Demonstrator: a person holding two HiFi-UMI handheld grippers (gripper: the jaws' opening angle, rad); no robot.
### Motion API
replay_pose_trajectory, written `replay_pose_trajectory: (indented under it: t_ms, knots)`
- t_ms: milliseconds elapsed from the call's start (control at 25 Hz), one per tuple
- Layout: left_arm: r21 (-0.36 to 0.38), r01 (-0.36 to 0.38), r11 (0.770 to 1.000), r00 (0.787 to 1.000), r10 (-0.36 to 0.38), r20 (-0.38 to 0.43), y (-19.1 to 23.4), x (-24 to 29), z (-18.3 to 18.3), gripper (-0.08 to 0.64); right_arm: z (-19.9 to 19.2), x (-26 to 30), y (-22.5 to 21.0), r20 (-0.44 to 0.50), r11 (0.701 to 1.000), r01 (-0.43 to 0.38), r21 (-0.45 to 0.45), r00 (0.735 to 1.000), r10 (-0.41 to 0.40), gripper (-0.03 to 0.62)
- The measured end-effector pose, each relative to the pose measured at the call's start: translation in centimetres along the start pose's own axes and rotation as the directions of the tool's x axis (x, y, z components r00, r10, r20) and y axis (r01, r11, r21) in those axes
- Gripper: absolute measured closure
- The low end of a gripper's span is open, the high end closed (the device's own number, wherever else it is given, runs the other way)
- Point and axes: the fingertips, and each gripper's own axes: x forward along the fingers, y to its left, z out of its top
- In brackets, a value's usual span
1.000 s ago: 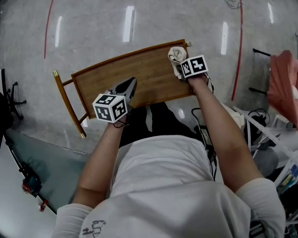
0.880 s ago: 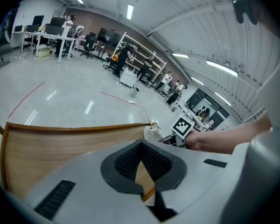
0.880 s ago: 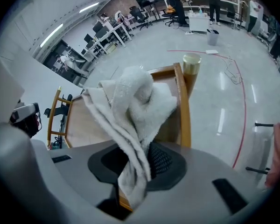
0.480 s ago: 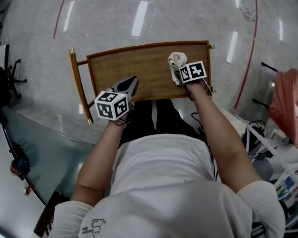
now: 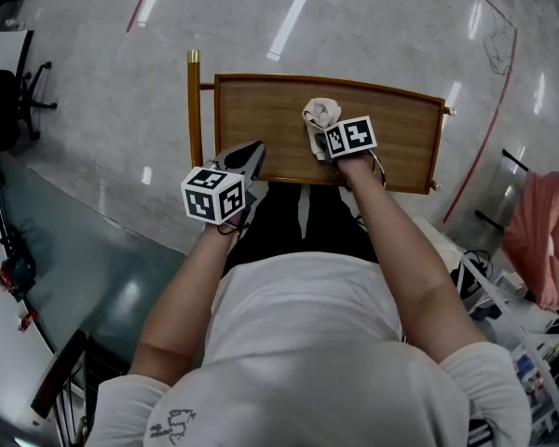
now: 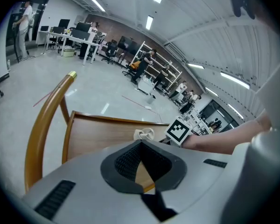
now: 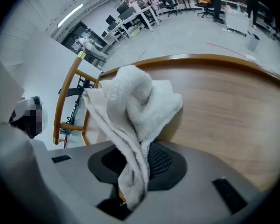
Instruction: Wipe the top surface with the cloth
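The wooden top is a rectangular board with a low raised rim all round. Seen from the head view, a curved wooden rail with a brass cap runs along its 9 o'clock end, and a second rail stands at its 3 o'clock end. Near the middle of the board, slightly toward 6 o'clock, a white cloth sits bunched up, its fluffy end touching the wood. The rest of the board is bare. It stands on a glossy grey floor, where a red line curves past at 3 o'clock.
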Motion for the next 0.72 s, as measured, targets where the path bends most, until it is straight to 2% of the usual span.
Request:
replay_pose_trajectory:
  t_ms: [160,400,600,720]
  knots:
    - [-0.034,-0.015,0.999,1.000,0.015,0.012,3.1,-2.5,-0.4,0.554,1.8,3.6,6.0,-0.035,0.997,-0.033,-0.076,0.999,0.031,0.483]
    - [-0.074,-0.015,0.997,0.999,0.018,0.035,5.6,-5.5,-1.2,0.554,3.5,7.9,12.9,-0.078,0.985,-0.083,-0.150,0.994,0.072,0.483]
    - [-0.098,-0.023,0.995,0.998,0.028,0.055,7.4,-6.9,-1.3,0.552,4.3,9.4,15.4,-0.102,0.978,-0.087,-0.191,0.992,0.069,0.483]
    - [-0.102,-0.021,0.995,0.998,0.027,0.063,7.6,-7.3,-1.2,0.554,4.3,9.3,15.6,-0.098,0.979,-0.099,-0.177,0.992,0.083,0.483]
